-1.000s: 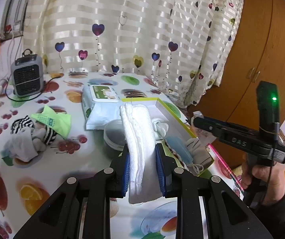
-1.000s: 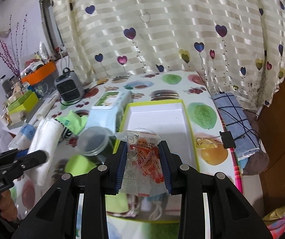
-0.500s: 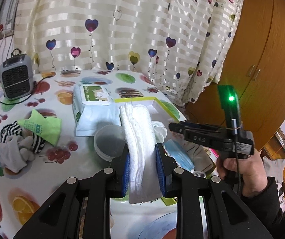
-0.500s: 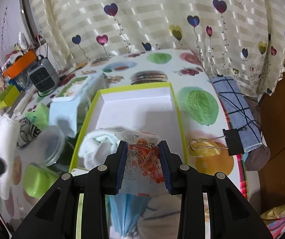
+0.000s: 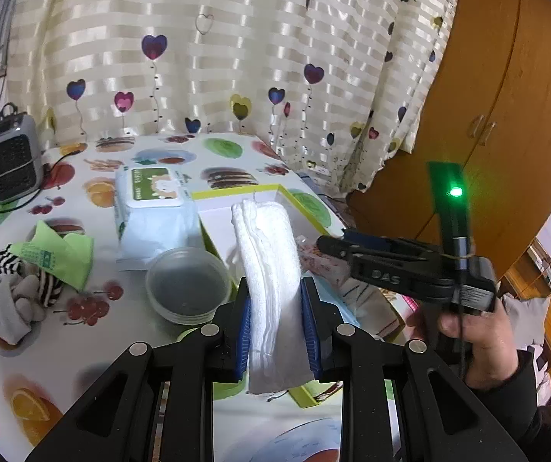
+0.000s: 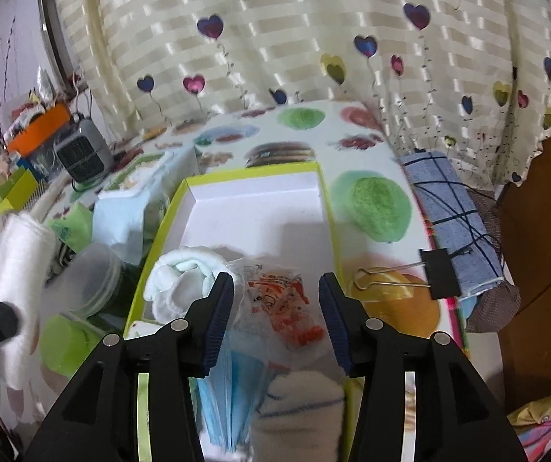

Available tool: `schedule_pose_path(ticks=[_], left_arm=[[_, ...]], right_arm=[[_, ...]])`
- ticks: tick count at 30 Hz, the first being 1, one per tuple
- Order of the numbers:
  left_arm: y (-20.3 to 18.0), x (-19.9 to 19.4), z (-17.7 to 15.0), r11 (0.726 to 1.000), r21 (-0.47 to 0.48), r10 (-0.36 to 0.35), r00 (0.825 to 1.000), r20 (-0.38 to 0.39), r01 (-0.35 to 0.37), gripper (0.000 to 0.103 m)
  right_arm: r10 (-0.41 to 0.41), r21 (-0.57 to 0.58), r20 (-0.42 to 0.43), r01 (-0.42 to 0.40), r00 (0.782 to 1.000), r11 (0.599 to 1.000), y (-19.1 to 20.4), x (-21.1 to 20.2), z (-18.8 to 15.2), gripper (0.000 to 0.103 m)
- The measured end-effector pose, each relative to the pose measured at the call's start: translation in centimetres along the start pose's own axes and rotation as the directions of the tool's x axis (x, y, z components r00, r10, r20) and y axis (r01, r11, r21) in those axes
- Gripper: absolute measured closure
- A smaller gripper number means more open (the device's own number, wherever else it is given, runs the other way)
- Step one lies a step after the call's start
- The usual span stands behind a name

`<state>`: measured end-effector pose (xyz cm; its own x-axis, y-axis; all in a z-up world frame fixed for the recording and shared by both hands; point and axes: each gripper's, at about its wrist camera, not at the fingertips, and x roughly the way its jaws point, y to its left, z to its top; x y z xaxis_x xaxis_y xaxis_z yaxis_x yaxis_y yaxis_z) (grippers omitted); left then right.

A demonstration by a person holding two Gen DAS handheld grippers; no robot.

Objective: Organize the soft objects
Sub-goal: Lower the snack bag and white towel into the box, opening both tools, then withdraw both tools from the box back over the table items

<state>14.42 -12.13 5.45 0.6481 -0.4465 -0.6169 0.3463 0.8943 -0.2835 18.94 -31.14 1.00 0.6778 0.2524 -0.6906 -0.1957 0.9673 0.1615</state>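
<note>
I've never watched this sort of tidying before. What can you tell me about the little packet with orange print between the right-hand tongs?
The packet is a small clear plastic pouch, crinkled, with orange-red print. It lies in the yellow-rimmed box, over blue face masks and beside a rolled white sock. The right tongs are opening; their blue pads stand clear of it on both sides, so it looks just released.

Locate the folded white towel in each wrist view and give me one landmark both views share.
Left wrist view: the folded white towel stands at lower centre, clamped between the left gripper pads, in front of the green-rimmed box.
Right wrist view: the same towel is at the far left edge, blurred, left of the box.
Shared landmark: the small grey heater at the table's back.
</note>
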Motion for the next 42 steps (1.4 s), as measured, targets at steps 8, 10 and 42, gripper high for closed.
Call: schedule_pose_path(ticks=[8, 10, 42], left_arm=[[-2.4, 2.2, 0.1, 0.999, 0.012, -0.047, 0.998, -0.050, 0.048, 0.081], [-3.1, 3.0, 0.0, 0.998, 0.015, -0.058, 0.996, -0.068, 0.059, 0.081], [-4.6, 1.2, -1.3, 0.996, 0.032, -0.081, 0.995, -0.064, 0.084, 0.061]], right_arm=[[-0.008, 0.052, 0.052, 0.005, 0.999, 0.999, -1.0, -3.4, -1.8, 0.056], [-0.010, 0.063, 0.057, 0.006, 0.998, 0.998, -1.3, -3.9, -2.2, 0.056], [-0.004, 0.065, 0.088, -0.002, 0.996, 0.998, 0.0, -8.3, -4.0, 0.056]])
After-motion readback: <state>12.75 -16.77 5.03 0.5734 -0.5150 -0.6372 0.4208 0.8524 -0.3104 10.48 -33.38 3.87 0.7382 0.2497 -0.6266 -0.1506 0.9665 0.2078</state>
